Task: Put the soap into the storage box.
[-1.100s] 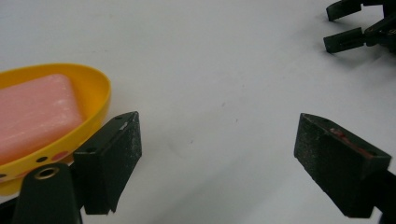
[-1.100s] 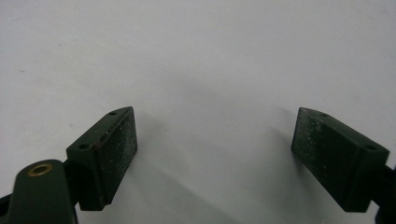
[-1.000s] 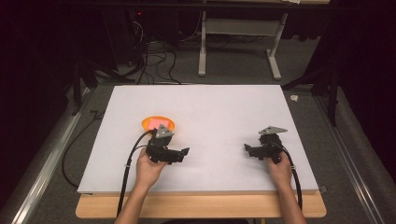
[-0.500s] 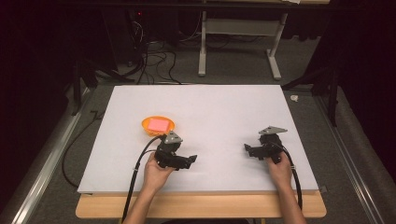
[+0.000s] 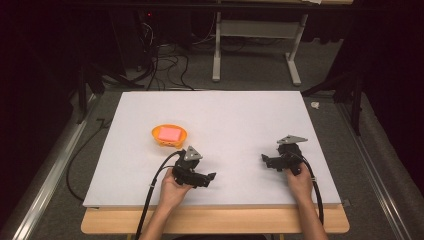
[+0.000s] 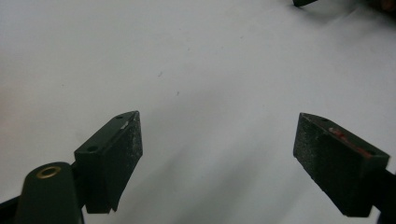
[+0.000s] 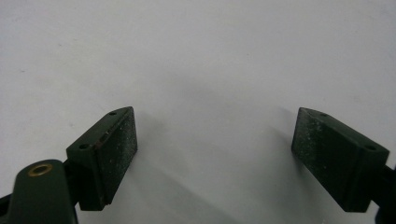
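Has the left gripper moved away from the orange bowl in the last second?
Yes. The left gripper has pulled back toward the table's near edge and slightly right, leaving the orange bowl uncovered. Its jaws stand open.

Bright board, dark room all around it

Light is falling from above onto the white board (image 5: 240, 125), leaving the floor and walls beyond it sinking into near-black; the high view is looking soft and slightly grainy. In both gripper views the board is reading grey, soft shadows are spreading beneath the black jaws, and the nearest gripper parts are blurring at the bottom corners.
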The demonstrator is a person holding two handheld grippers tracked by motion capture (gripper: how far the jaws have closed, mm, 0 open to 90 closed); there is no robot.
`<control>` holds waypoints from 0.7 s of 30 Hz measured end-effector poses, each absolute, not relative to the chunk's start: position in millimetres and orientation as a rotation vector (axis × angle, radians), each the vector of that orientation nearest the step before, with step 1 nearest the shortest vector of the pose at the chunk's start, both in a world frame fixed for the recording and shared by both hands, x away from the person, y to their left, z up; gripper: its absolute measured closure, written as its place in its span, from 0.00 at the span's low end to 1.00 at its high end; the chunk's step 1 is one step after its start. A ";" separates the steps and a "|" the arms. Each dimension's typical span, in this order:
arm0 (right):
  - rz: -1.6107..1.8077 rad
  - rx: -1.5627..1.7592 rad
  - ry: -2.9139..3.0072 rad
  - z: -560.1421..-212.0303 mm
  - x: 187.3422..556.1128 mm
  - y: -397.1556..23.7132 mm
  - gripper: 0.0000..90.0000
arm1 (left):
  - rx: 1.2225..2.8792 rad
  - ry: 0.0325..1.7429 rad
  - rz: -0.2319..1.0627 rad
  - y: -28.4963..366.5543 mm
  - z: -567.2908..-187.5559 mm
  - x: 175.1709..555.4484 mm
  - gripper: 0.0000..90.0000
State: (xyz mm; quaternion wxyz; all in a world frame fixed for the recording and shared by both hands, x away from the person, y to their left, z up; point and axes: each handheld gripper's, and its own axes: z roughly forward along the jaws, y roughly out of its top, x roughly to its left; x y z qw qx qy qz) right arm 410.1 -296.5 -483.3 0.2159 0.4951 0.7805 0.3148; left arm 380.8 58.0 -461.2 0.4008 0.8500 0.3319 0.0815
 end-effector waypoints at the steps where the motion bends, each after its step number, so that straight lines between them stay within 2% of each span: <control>1: 0.873 1.373 2.163 -483.3 410.1 -296.5 0.17 | 2.151 0.836 0.206 57.6 -462.9 381.0 0.18; 8: 0.873 1.372 2.163 -483.3 410.1 -296.6 0.17 | 2.151 0.843 0.209 55.5 -473.7 384.0 0.18; 21: 0.873 1.375 2.163 -483.2 410.1 -296.4 0.17 | 2.162 0.863 0.304 47.9 -485.5 387.6 0.18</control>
